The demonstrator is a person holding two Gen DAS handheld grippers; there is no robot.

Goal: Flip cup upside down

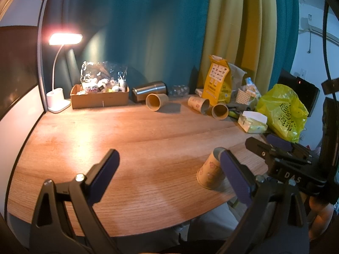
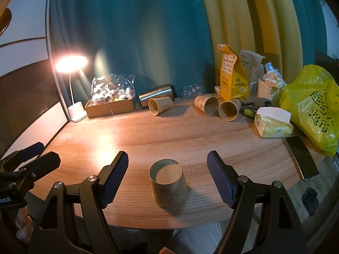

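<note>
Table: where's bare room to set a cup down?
Bare wood across the middle of the table, from the lamp base to the tissue pack, and left of the upside-down cup. Back edge and right side are crowded.

Left gripper (image 1: 169,171): jaws spread wide, nothing between blue pads, held low over near edge of table (image 1: 131,135).
Right gripper (image 2: 167,173): jaws wide apart, ribbed blue pads (image 2: 115,180) clear on both sides of cup (image 2: 168,183), no contact.
Grippers side by side, near each other, each showing at edge of other's view.
Bare fingers (image 2: 22,220) visible on left handle.
</note>
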